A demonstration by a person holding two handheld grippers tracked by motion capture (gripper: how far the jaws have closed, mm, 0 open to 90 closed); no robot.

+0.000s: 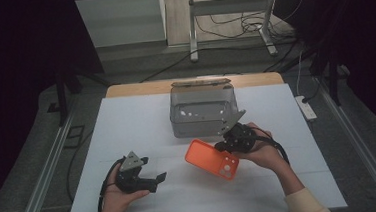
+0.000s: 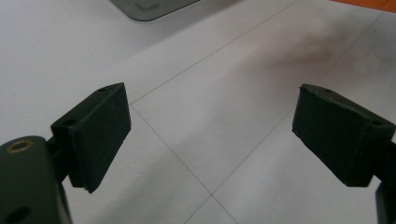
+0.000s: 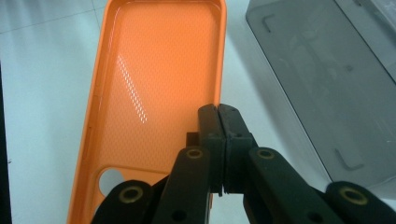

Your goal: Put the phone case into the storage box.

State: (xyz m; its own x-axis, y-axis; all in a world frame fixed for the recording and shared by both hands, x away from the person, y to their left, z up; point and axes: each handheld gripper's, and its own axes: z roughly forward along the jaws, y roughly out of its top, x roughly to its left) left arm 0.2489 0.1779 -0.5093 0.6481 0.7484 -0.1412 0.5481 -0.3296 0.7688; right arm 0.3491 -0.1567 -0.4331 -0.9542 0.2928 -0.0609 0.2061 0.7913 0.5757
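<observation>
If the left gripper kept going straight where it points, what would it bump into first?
Probably the white table. The open left gripper tilts down at bare table; the orange phone case and the grey box lie farther on, off to the sides.

Left tool [image 1: 153,180]: black body, grey 3-cornered plate on top, black cable trailing, brass-ringed screw holes, 2 flat black pads [image 2: 100,135]. Right tool [image 1: 224,144]: same build. Cream sleeve [image 1: 308,205] cuffs at both wrists.

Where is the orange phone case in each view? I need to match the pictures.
High view: the orange plastic phone case lies centre, right gripper at its edge.
Left gripper view: an orange sliver at the top right corner.
Right gripper view: upper left and centre, jaws pinching its rim.
Shared landmark: the clear grey plastic box.
</observation>
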